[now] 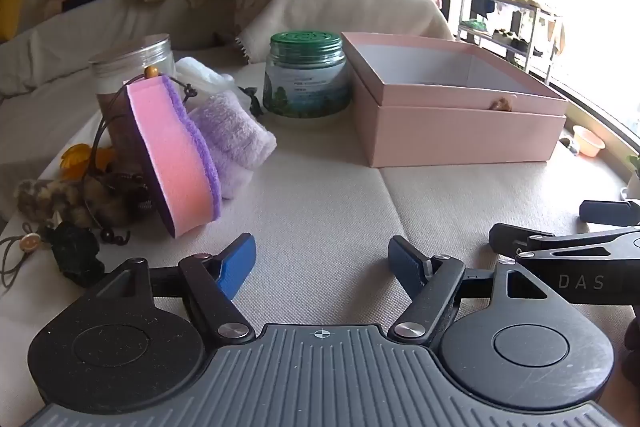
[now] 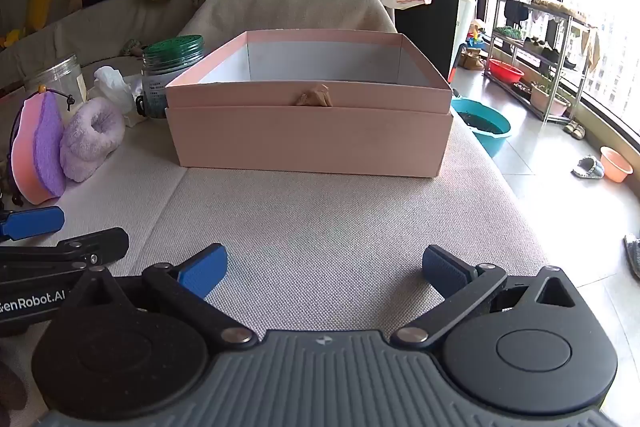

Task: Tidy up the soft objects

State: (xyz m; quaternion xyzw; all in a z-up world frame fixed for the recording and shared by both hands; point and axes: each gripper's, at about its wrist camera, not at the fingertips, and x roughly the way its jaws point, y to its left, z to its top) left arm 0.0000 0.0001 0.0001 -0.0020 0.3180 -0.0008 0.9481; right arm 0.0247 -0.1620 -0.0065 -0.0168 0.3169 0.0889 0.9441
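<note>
A: Soft items? Position?
B: Pink-and-purple sponge [image 1: 176,157] on edge, leaning by the lilac plush slipper [image 1: 232,139], ahead-left of the left gripper [image 1: 322,263]. Pink box [image 2: 308,137] directly ahead of the right gripper [image 2: 324,269].
A: Jaws?
B: Both spread wide, holding nothing.
A: View differences?
B: Only the left wrist shows the brown furry heap [image 1: 72,199]; only the right wrist, the floor basins [image 2: 486,129].

Black claws [image 1: 322,263], blue pads [image 2: 204,273], ribbed grey base.
</note>
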